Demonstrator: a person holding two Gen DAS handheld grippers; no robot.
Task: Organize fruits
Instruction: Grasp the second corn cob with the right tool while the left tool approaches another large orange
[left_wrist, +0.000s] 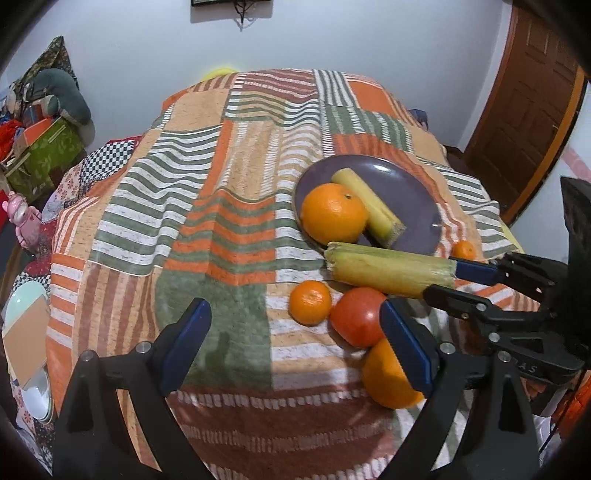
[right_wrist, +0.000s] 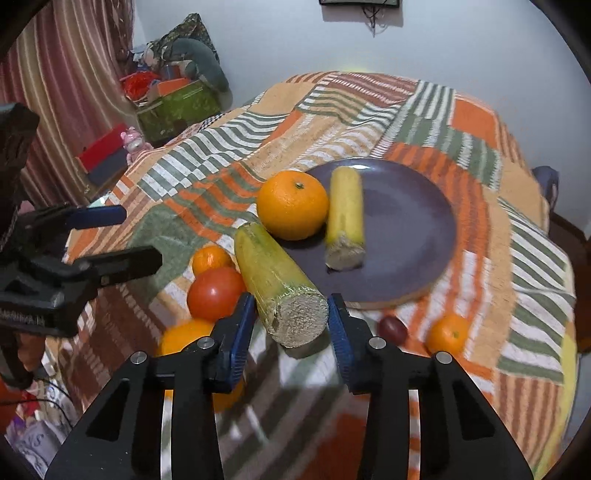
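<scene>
Item: sugarcane piece (right_wrist: 279, 282), clenched at its near cut end by right claw (right_wrist: 291, 325); long axis ran straight ahead toward the plate (right_wrist: 417, 236). Left claw (left_wrist: 295, 343) released, tomato (left_wrist: 356, 315) just ahead-right.

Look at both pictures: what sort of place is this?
Probably a lived-in room at home: a table under a patchwork cloth, a wooden door, and boxes piled with clutter against the wall.

Purple plate (right_wrist: 413, 221) carrying a large orange (right_wrist: 292, 205) touching a short sugarcane piece (right_wrist: 345, 214). A longer sugarcane piece (right_wrist: 277, 284) is tilted over the rim. Beside it on the cloth: tomato (right_wrist: 215, 293), mandarins (right_wrist: 211, 259), grape (right_wrist: 393, 326).
</scene>
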